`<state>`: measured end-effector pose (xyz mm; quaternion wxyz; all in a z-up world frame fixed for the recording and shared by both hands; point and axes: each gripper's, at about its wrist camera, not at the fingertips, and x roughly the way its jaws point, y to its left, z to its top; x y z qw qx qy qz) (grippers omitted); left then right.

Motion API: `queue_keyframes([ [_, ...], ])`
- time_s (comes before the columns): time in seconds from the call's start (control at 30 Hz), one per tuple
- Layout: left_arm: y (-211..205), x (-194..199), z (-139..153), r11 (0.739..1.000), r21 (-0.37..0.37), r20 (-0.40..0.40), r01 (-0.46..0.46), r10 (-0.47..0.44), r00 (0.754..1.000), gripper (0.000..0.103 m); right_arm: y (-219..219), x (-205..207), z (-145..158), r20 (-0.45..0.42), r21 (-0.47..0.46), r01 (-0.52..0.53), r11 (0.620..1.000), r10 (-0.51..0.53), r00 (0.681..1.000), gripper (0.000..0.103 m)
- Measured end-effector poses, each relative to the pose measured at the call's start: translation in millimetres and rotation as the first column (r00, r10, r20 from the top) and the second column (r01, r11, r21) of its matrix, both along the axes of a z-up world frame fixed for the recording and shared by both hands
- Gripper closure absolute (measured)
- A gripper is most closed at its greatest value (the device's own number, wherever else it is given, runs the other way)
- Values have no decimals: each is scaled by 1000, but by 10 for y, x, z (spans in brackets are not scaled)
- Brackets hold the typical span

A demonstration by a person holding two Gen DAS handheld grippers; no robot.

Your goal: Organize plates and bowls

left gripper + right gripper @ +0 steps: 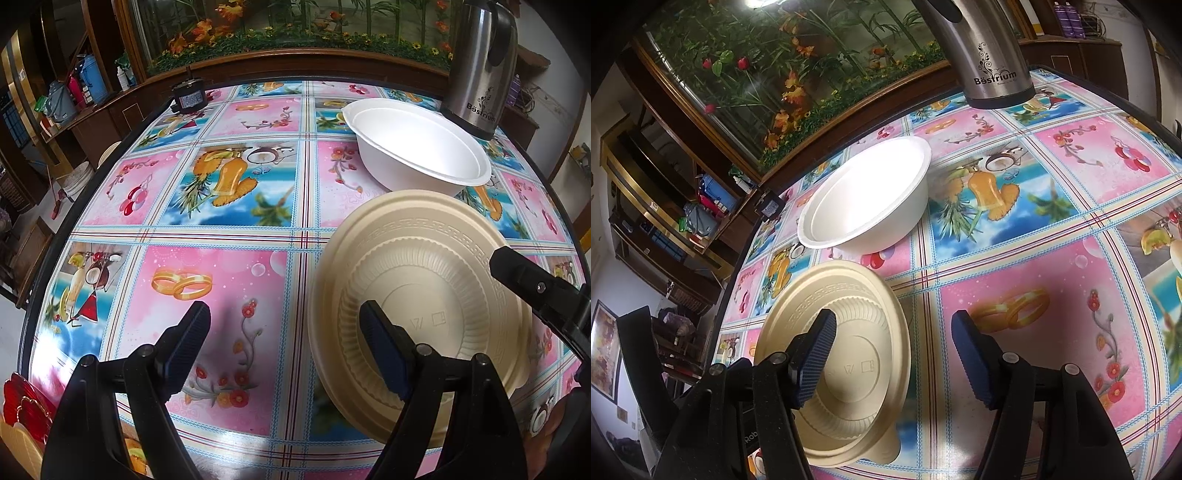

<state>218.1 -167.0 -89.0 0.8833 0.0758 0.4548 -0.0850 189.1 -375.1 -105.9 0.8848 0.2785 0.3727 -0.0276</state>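
1. I have the plate (417, 295) lying flat on the tabletop (229, 236), between my two grippers, and the bowl (417, 147) stands just beyond it, near the kettle (480, 66).
2. My left gripper (284, 343) has its jaws wide apart with nothing between them; its right finger hangs over the plate's near-left rim, the left finger over bare cloth.
3. My right gripper (897, 350) is also apart and clamps nothing. Its left finger sits over the plate's well, its right finger over the cloth beside the rim, so I judge it is straddling that rim for a pinch.
4. The plate (846, 354) being shallow and flat, an edge grip looks like the only way to lift it.
5. The bowl (868, 195) holds a second bowl nested in it, so bowls seem to be gathering there.
6. Room: the cloth to the left of the plate is open and wide. The kettle (990, 55) crowds the far side of the bowl. In the right view the plate lies close to the tabletop edge (735, 266), so I would lift, not slide outward.
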Motion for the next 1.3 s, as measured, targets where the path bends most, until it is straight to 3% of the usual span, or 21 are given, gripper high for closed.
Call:
queue_keyframes([
  [0.57,-9,-2,-8,1000,-2,-4,3,-3,1000,20,5,-3,-2,-2,-2,-1,1000,1,1000,37],
  [0.87,-4,0,-19,1000,-3,-8,3,-3,1000,20,19,7,-13,-5,-12,-2,1000,2,1000,44],
  [1.3,-5,9,-24,1000,-7,-20,8,-8,1000,20,43,28,-26,-6,-15,-3,1000,3,1000,45],
])
